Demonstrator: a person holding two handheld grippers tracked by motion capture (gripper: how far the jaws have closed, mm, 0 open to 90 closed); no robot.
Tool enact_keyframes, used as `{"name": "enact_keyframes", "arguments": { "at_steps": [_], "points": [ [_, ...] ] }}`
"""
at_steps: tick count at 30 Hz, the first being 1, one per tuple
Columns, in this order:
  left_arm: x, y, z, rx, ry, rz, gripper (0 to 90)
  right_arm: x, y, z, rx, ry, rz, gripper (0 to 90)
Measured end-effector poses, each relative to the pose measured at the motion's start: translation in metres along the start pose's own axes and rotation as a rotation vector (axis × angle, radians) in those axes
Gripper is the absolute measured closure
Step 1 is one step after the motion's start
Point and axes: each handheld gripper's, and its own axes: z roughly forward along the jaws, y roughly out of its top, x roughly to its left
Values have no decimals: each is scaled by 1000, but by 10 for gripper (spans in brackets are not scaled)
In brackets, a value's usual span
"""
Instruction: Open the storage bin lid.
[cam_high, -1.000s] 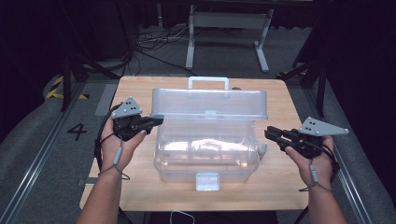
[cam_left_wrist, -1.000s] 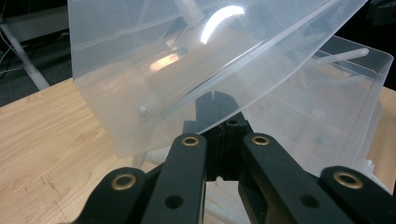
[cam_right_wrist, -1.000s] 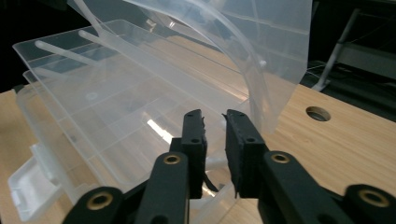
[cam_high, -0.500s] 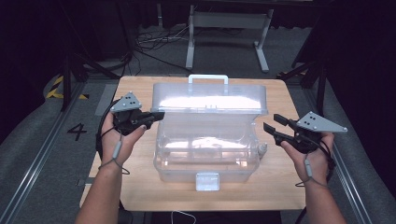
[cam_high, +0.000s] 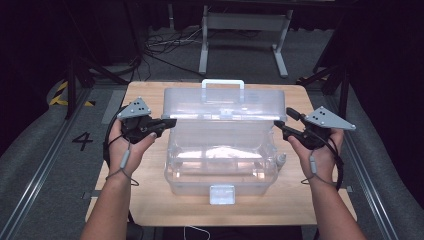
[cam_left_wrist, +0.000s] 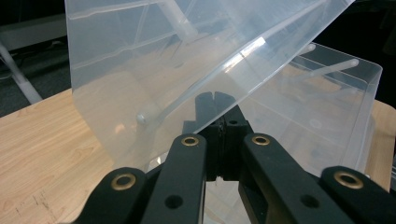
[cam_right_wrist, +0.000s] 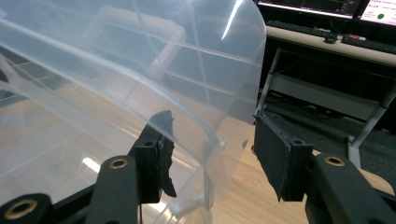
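Observation:
A clear plastic storage box (cam_high: 222, 165) stands mid-table with its hinged lid (cam_high: 225, 102) lifted at a slant, white handle (cam_high: 222, 82) at the far side. My left gripper (cam_high: 170, 121) is at the lid's left end. In the left gripper view it (cam_left_wrist: 215, 100) is shut, its tips pressed under the lid (cam_left_wrist: 154, 60) and seen through it, above the box base (cam_left_wrist: 327, 107). My right gripper (cam_high: 285, 120) is at the lid's right end. In the right gripper view it (cam_right_wrist: 215, 126) is open, and the lid's (cam_right_wrist: 116, 60) curved corner edge passes between the jaws.
The wooden table (cam_high: 145, 90) has bare strips either side of the box. A white latch (cam_high: 221, 194) hangs at the box's near wall. A metal stand (cam_high: 245, 35) and cables (cam_high: 160, 50) lie beyond the table. Screens (cam_right_wrist: 327, 7) sit behind a desk.
The lid has swung up from nearly flat on the box to a raised slant. Both grippers have risen with its ends and moved slightly forward.

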Motion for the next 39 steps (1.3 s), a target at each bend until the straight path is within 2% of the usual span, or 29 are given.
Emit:
{"name": "enact_keyframes", "arguments": {
  "at_steps": [2,5,12,14,19,23,29,32,36,39],
  "points": [
    [0,0,0,0,1,0,895,0,0,3,-3,-3,3,485],
    [0,0,0,2,-1,0,895,1,0,12,-9,-34,3,489],
    [-1,0,0,2,1,3,894,0,0,18,-21,-77,7,517],
    [-2,0,0,3,3,4,893,1,1,20,-27,-74,7,531],
    [-2,0,0,2,2,5,890,5,1,21,-33,-96,-25,612],
    [-4,0,1,8,2,22,890,7,1,15,-42,-127,-52,695],
    [-4,0,1,8,3,23,872,5,1,10,-50,-110,-19,728],
    [-6,-1,-1,11,5,26,844,1,1,10,-53,-93,21,743],
    [-7,-2,-7,14,14,26,835,0,3,11,-58,-86,53,751],
    [-7,-4,-10,18,20,23,836,2,4,12,-64,-103,43,750]
  ]
}}
